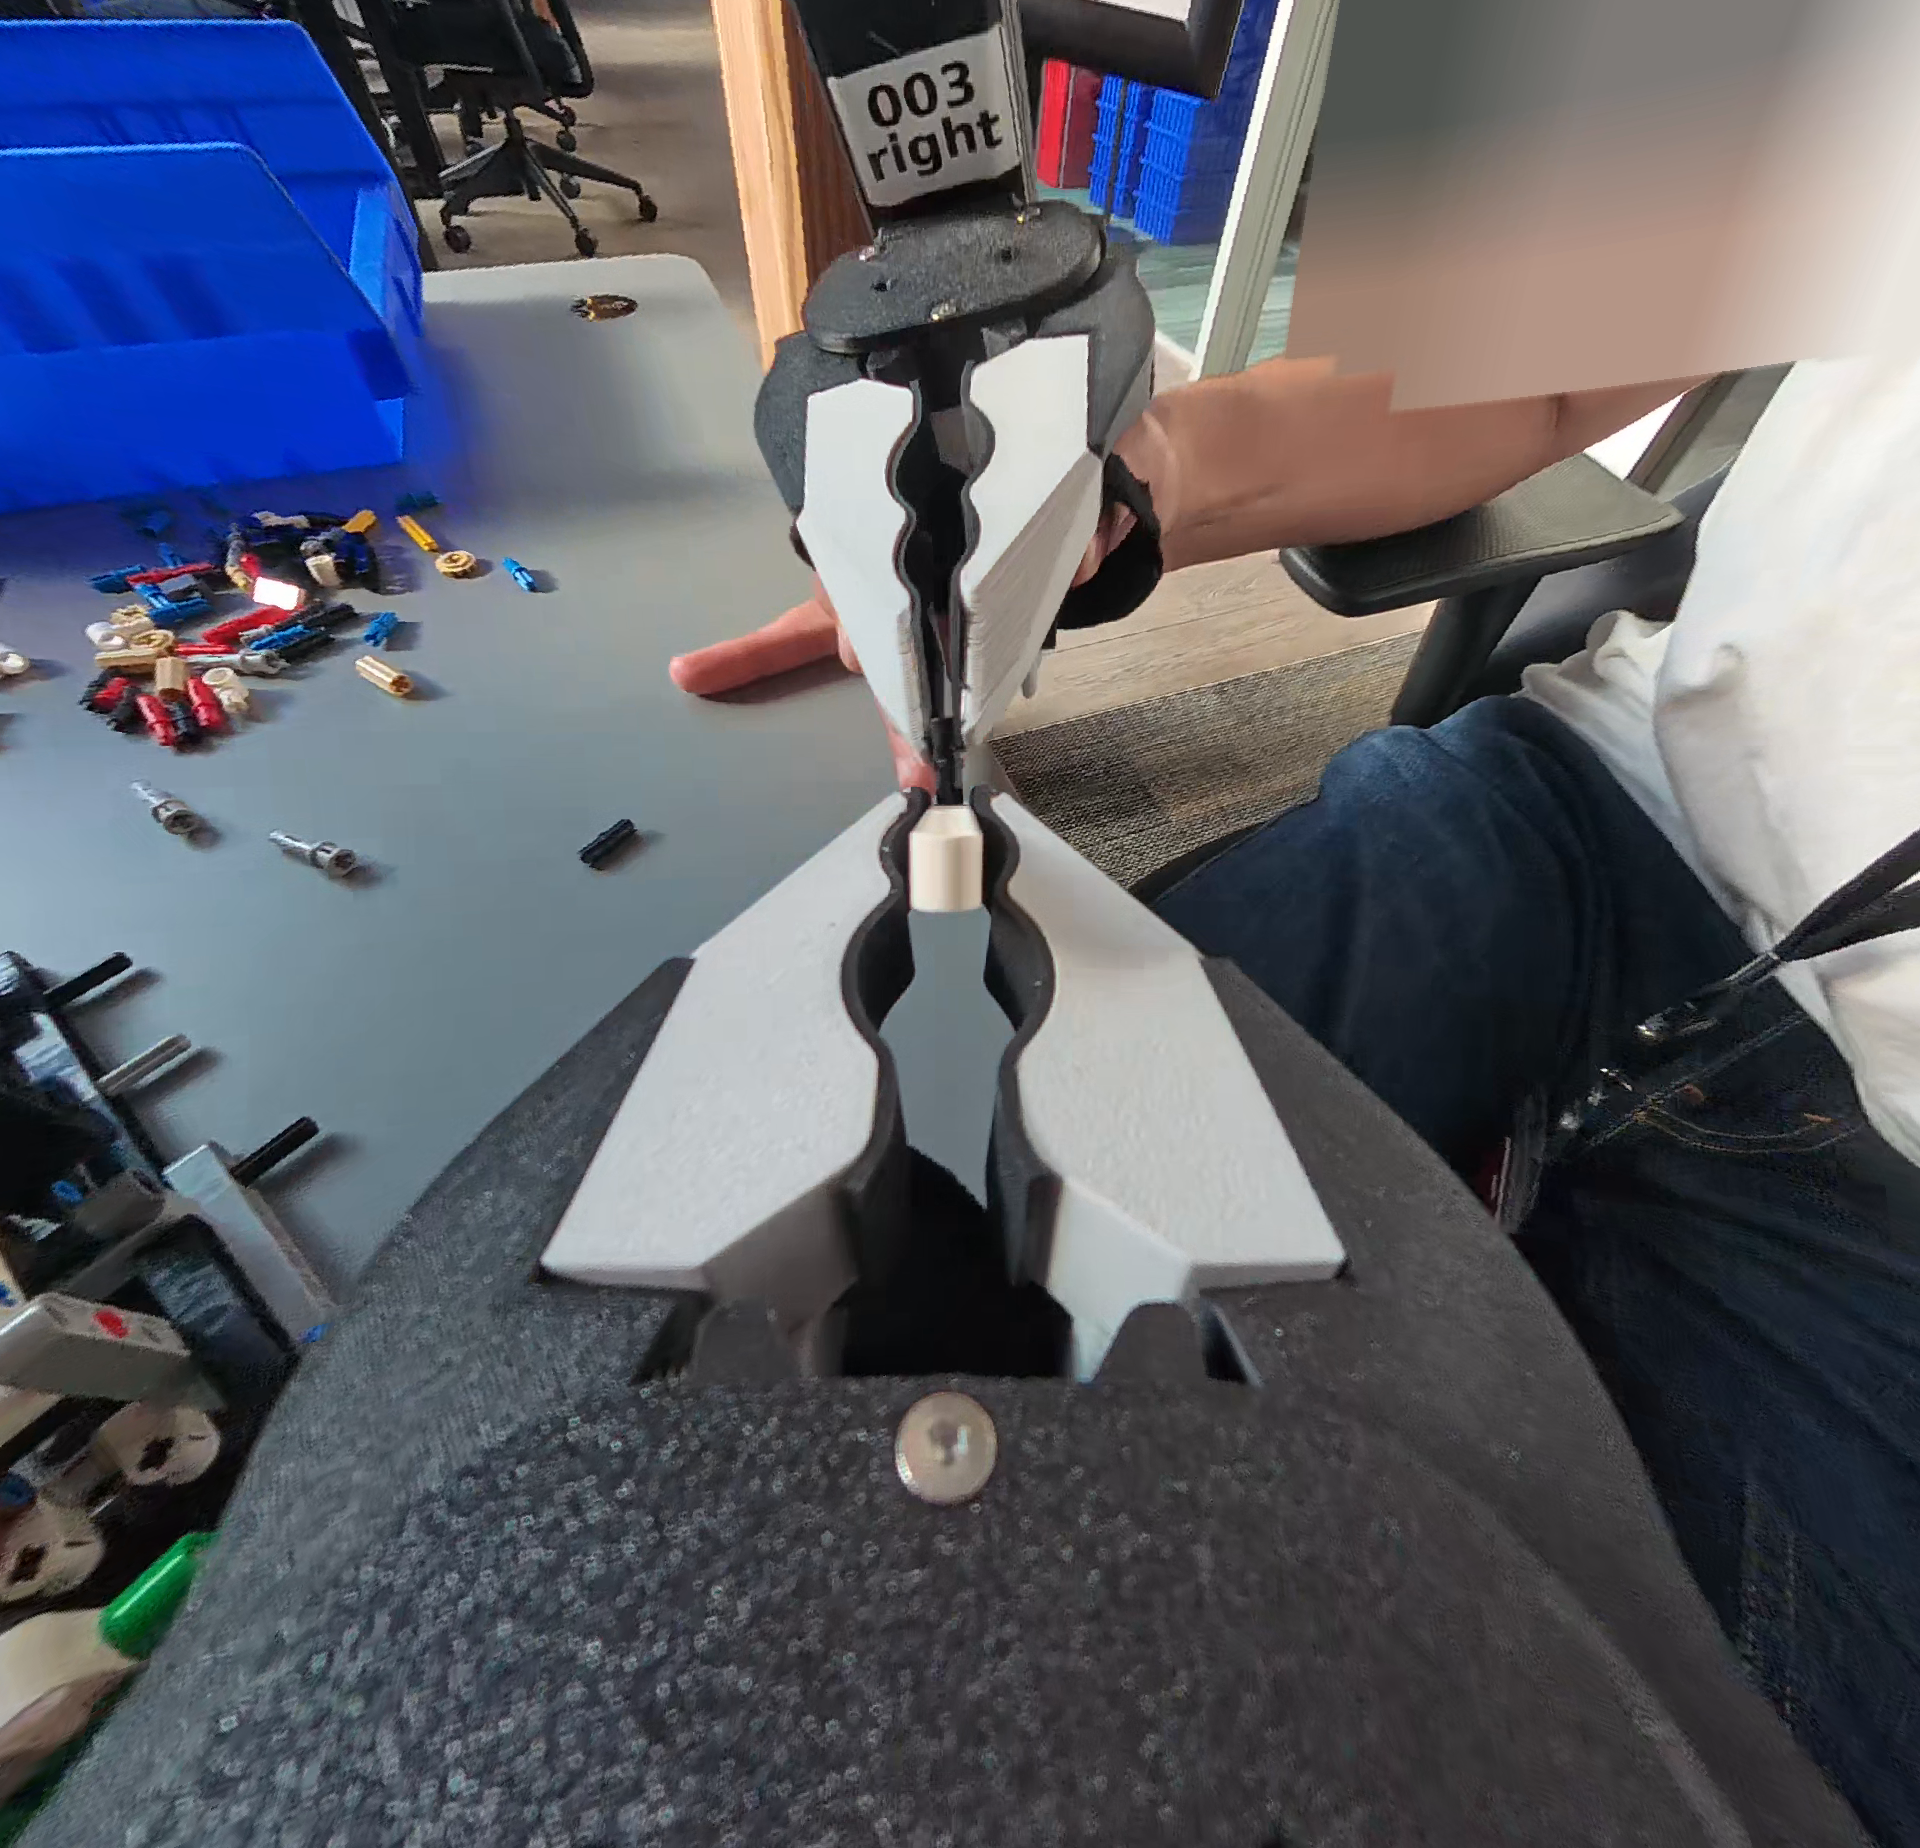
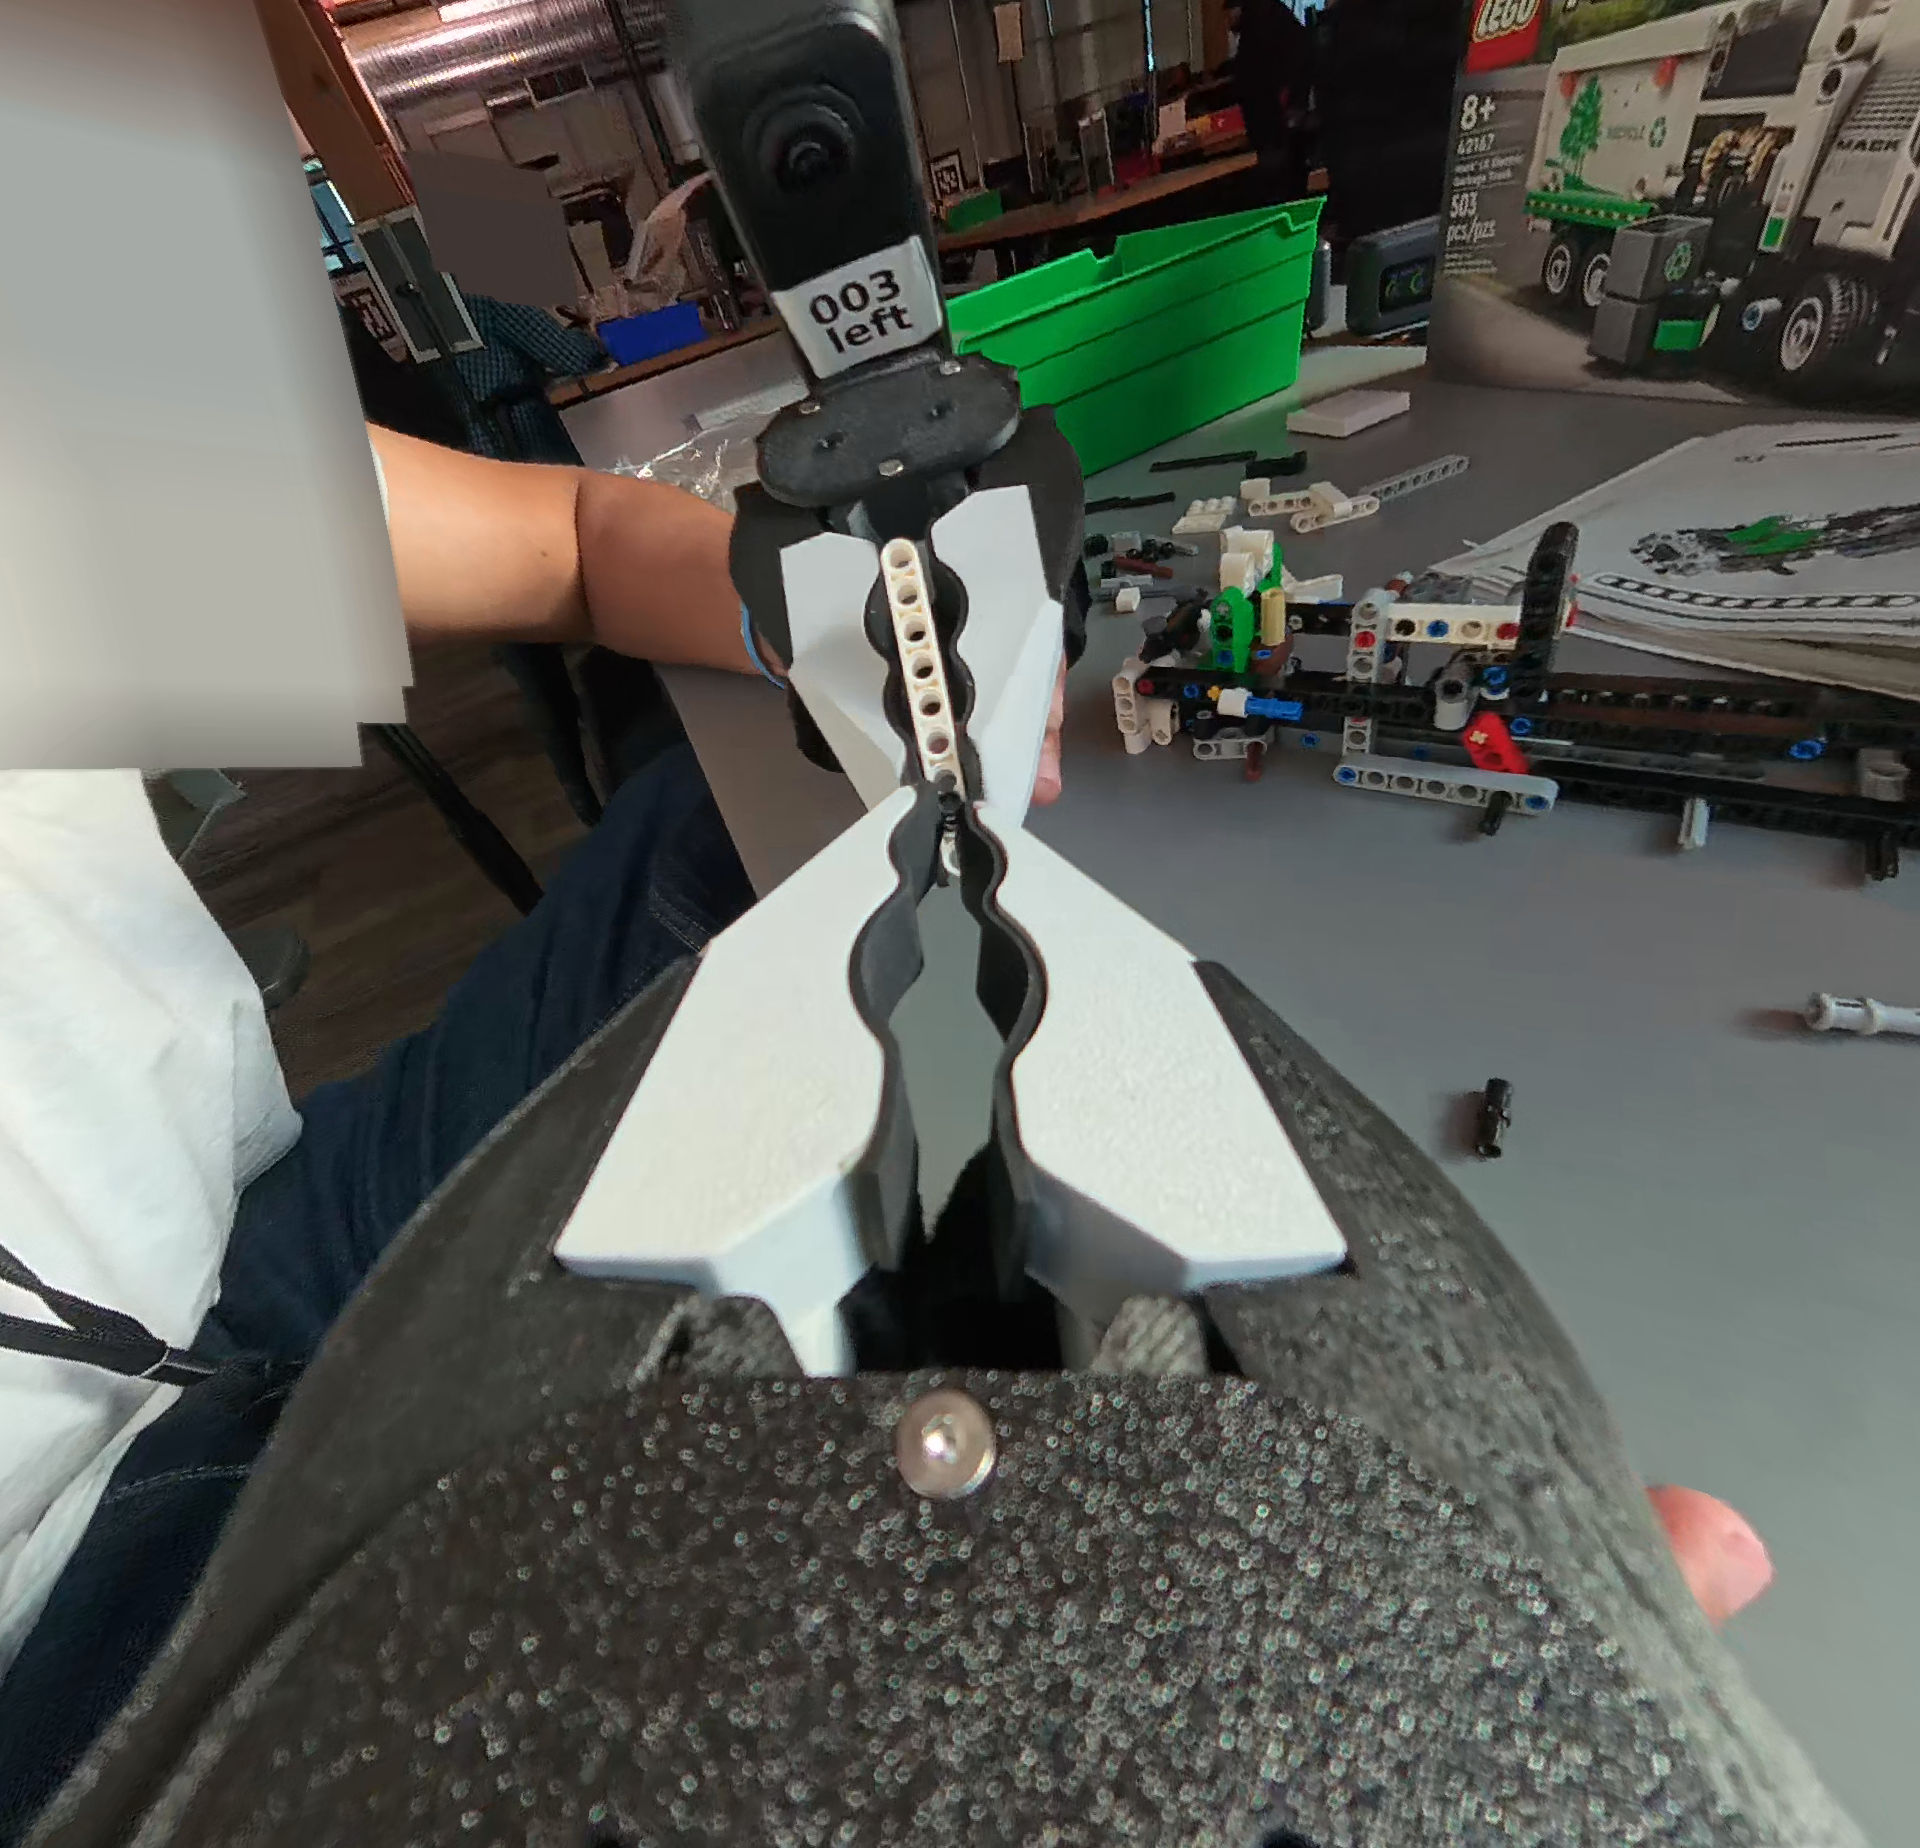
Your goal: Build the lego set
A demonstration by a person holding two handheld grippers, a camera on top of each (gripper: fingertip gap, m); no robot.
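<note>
White plastic sits pinched in the left gripper (image 1: 943, 832): a perforated beam (image 2: 921, 660) whose blunt end (image 1: 943, 856) faces that camera, its long axis running back along the fingers towards 12 o'clock in the right wrist view. The right gripper (image 2: 951, 822), meeting it tip to tip just off the grey table's edge (image 1: 904, 655), is clenched on a small black pin (image 2: 948, 796) touching the beam's near end. At 9 o'clock lie loose pieces (image 1: 208, 624) before blue bins (image 1: 197, 271); at 2 o'clock the half-built chassis (image 2: 1455, 697), bare tabletop between.
</note>
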